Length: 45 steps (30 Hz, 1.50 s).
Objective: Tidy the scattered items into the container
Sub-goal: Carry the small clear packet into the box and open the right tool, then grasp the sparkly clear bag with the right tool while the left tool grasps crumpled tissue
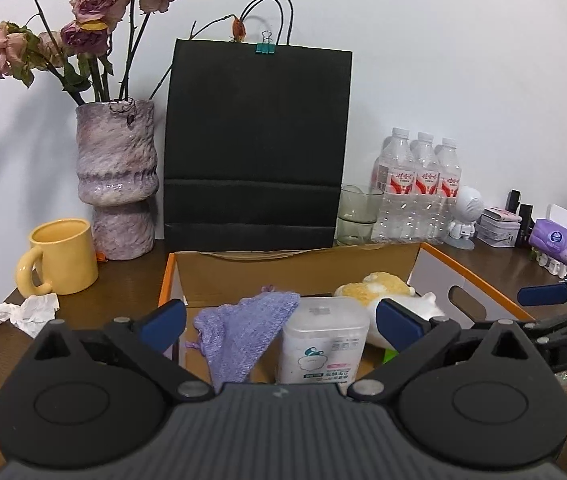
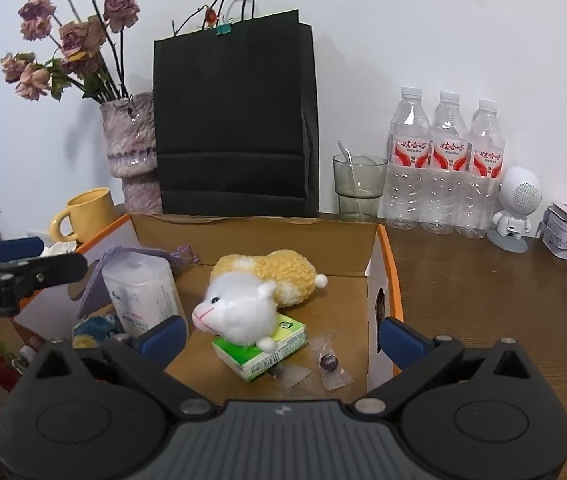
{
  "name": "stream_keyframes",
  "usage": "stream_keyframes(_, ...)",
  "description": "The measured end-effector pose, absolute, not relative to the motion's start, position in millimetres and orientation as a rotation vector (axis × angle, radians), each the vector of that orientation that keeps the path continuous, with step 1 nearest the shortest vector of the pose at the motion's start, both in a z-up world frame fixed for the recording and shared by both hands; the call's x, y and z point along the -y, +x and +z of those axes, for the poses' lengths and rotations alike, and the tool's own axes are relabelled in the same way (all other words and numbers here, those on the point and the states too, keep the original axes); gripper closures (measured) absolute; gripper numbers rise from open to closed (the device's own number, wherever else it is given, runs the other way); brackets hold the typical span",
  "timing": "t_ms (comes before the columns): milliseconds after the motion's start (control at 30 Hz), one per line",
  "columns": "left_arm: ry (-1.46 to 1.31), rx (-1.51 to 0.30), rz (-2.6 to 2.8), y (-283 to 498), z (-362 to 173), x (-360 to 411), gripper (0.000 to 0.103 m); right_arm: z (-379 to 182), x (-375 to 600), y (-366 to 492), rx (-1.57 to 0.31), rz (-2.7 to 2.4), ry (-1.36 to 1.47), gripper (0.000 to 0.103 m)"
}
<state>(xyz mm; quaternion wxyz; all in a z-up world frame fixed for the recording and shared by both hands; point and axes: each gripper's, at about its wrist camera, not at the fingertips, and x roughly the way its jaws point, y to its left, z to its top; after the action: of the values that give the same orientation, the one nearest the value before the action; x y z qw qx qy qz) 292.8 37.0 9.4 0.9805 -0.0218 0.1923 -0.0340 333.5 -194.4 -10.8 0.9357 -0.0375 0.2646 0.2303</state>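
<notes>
My left gripper (image 1: 281,322) and right gripper (image 2: 283,338) both stand spread wide, gripping nothing, touching nothing; beneath them sits one cardboard box (image 2: 385,264), its contents lying below and between my blue fingers; inside, one plush sheep (image 2: 251,300) rests on one green tissue pack (image 2: 259,350); one cotton-swab tub (image 1: 323,340) stands upright beside one purple knit pouch (image 1: 239,328); one wrapped candy (image 2: 329,362) lies just beside the pack; behind the box, three water bottles (image 2: 445,168) stand.
</notes>
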Motion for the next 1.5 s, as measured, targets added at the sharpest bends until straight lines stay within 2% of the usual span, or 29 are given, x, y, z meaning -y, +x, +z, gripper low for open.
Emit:
stream_keyframes(533,-0.057,-0.395,-0.055,291.4,7.3,-35.1,0.000,-13.2,189.8,332.8,-0.562,0.479,-0.086,0.000)
stream_keyframes(700,-0.101,-0.315,-0.047,261.5,24.5,-48.6,0.000,-0.1,205.3,315.3,-0.523,0.457,-0.073,0.000)
stream_keyframes(867,-0.096,-0.248,-0.067,214.3,15.8,-52.7,0.000,-11.1,236.8,283.6,-0.523,0.405,-0.078,0.000)
stream_keyframes(1067,-0.010,-0.374,-0.152,207.0,-14.5,-24.5,0.001,-49.0,244.0,270.5,-0.616,0.378,-0.090,0.000)
stream_keyframes(1167,0.026,-0.405,-0.179,208.6,-21.9,-13.7,0.010,-55.9,237.4,270.5,-0.625,0.375,-0.120,0.000)
stream_keyframes(1233,0.057,-0.423,-0.181,210.0,-25.7,-9.1,0.025,-58.0,233.7,268.4,-0.617,0.372,-0.137,0.000)
stream_keyframes(1267,0.061,-0.439,-0.188,211.2,-28.5,-8.3,0.027,-59.3,232.2,268.3,-0.619,0.370,-0.142,0.000)
stream_keyframes(1333,0.062,-0.477,-0.192,215.2,-35.3,-9.5,0.040,-61.2,230.6,268.9,-0.626,0.367,-0.144,0.001)
stream_keyframes(1400,0.069,-0.515,-0.185,219.3,-42.6,-9.1,0.044,-62.0,229.5,269.8,-0.630,0.373,-0.142,0.004)
stream_keyframes(1433,0.073,-0.535,-0.180,221.4,-46.1,-9.2,0.046,-62.8,228.9,270.0,-0.634,0.380,-0.142,0.009)
stream_keyframes(1467,0.079,-0.558,-0.176,223.8,-50.2,-9.2,0.046,-64.0,228.4,270.6,-0.640,0.388,-0.144,0.023)
stream_keyframes(1500,0.089,-0.580,-0.172,226.8,-53.8,-9.0,0.056,-65.4,228.1,270.9,-0.649,0.398,-0.144,0.035)
